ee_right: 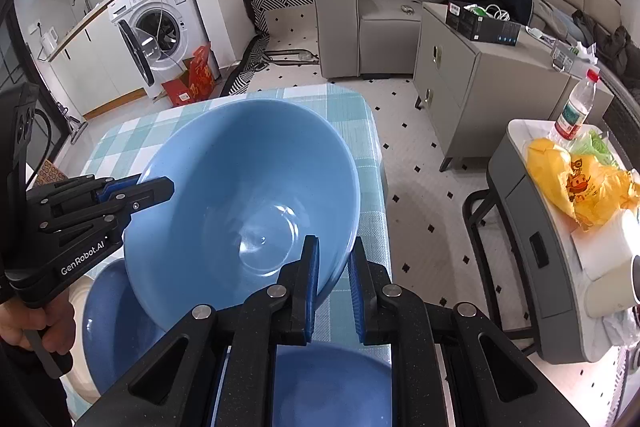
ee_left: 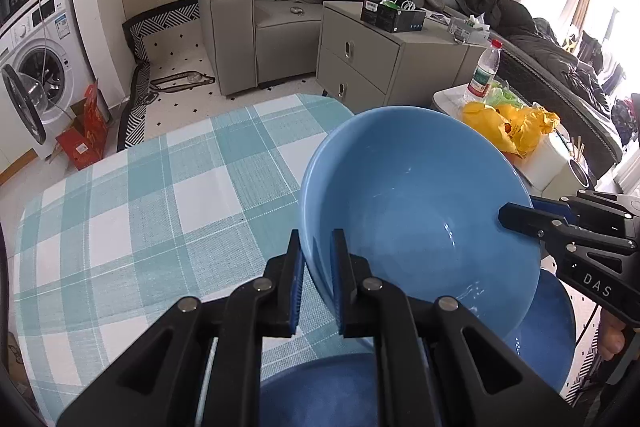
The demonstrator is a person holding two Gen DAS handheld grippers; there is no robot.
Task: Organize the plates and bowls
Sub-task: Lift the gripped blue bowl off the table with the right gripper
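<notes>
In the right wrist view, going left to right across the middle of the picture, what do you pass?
Left gripper clamped on the rim → light blue bowl → checked tablecloth edge → tiled floor → side table → yellow bag.

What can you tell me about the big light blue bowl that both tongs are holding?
The light blue bowl is large, deep and round, glossy like glazed ceramic, and empty. It is tilted and held above the checked tablecloth. The left tongs pinch one side of its rim; the right tongs pinch the opposite side. Darker blue dishes lie beneath it.
</notes>
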